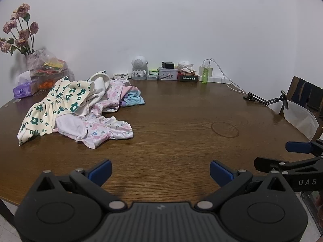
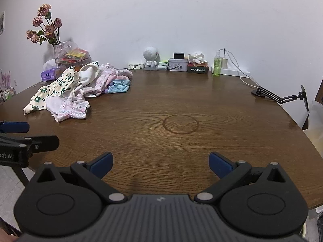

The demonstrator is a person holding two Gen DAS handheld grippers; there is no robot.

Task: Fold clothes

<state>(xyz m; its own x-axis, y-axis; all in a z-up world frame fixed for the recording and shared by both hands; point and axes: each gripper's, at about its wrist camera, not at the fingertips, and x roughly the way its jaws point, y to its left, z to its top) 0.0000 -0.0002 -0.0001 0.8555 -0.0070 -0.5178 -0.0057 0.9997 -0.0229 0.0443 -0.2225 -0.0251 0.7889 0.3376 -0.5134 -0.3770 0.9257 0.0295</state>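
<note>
Wooden table (image 1: 171, 121) fills both views. At ten o'clock a crumpled pile of clothes (image 1: 80, 109) lies unfolded, well apart from both tools. Left gripper (image 1: 160, 170) and right gripper (image 2: 160, 162) hover at six o'clock, jaws spread, empty. One pinch could lift several tangled garments together.

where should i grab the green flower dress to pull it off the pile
Grip the green flower dress at its near hem, the frilled edge lying flat on the table at the pile's left front. Come in low from the near side with the left gripper, jaws open. That edge is free; its top is tangled with other clothes.
</note>
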